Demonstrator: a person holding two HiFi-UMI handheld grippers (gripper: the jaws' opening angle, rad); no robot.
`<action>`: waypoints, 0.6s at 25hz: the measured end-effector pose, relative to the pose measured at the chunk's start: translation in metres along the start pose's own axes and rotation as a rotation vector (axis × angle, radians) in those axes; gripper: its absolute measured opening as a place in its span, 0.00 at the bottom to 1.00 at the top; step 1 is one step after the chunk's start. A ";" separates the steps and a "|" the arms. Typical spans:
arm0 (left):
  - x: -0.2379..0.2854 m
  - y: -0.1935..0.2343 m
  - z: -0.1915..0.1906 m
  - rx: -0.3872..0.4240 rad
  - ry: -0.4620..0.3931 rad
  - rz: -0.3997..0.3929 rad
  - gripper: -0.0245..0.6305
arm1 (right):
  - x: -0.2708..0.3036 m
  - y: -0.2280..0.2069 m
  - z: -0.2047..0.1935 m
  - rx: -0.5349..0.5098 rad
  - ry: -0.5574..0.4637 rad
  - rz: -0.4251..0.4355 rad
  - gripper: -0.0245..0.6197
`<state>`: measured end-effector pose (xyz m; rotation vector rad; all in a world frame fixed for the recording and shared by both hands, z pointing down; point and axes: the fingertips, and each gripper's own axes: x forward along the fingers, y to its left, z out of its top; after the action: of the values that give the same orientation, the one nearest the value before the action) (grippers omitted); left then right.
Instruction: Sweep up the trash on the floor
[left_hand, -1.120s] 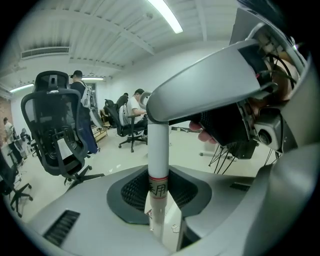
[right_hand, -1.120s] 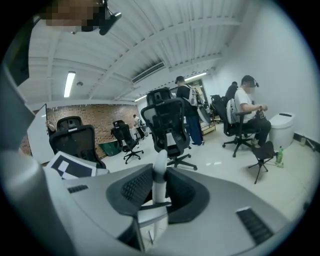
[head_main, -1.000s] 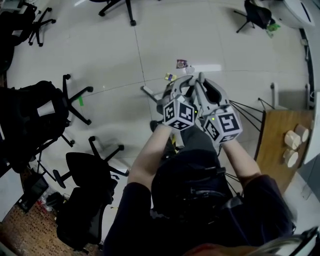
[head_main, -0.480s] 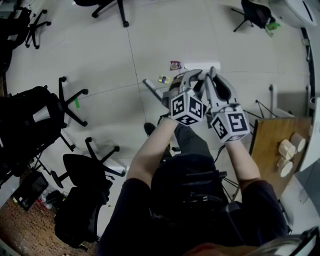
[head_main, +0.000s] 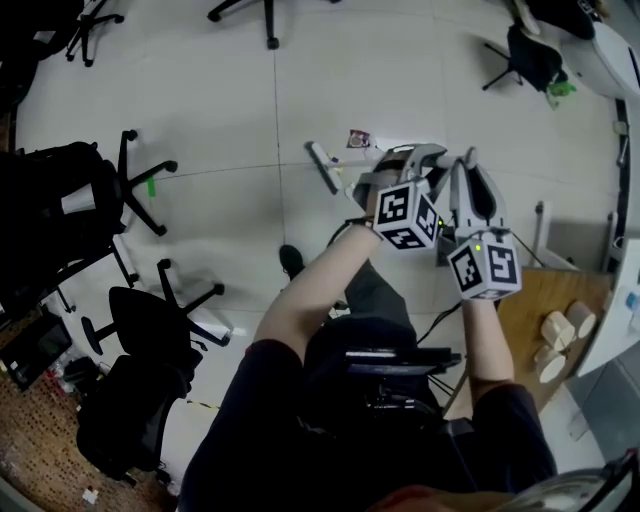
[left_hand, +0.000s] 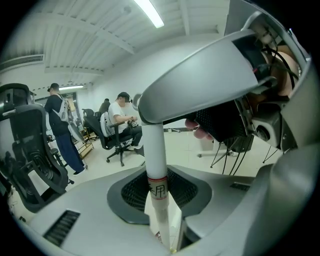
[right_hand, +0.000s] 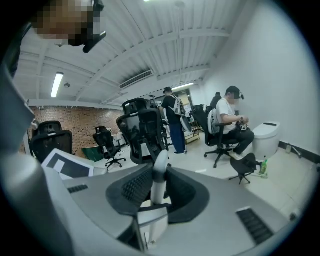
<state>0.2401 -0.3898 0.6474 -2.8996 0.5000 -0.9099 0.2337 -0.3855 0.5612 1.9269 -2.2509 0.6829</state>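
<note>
Two grippers are clenched on one white broom handle (left_hand: 156, 160). The left gripper (head_main: 392, 165) clamps the shaft at its red-edged label. The right gripper (head_main: 470, 170) grasps the rounded top end (right_hand: 160, 165), and neither hold differs from a second ago. In the head view the right gripper's marker cube sits at 4 o'clock of the left one, as it did before. Both hands have travelled toward 3 o'clock, from the middle of the view to right of centre. The broom head (head_main: 322, 167) lies on the pale tiled floor (head_main: 220, 90) at 9 o'clock of the left gripper. It has come closer to the trash: the small wrapper (head_main: 358, 138) now lies just beside it at 1 o'clock, where a second ago the two were clearly apart. A yellow scrap that lay between the wrapper and the broom head in both earlier views cannot be made out now. Black office chairs (head_main: 140, 190) stand well apart at 9 o'clock, and the corner of a wooden table (head_main: 520, 310) shows at 4 o'clock. Both sit slightly differently in the view than before.
</note>
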 end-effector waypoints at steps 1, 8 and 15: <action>0.001 -0.001 0.002 0.004 -0.009 -0.007 0.18 | -0.001 -0.001 0.001 -0.002 -0.003 -0.009 0.19; -0.007 0.002 0.013 0.038 -0.047 -0.036 0.18 | -0.005 0.007 0.010 -0.056 -0.011 -0.020 0.19; -0.023 0.008 0.014 0.029 -0.029 -0.008 0.18 | -0.007 0.024 0.016 -0.038 -0.016 0.055 0.19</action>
<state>0.2275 -0.3903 0.6221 -2.8864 0.4688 -0.8667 0.2152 -0.3830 0.5381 1.8668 -2.3167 0.6277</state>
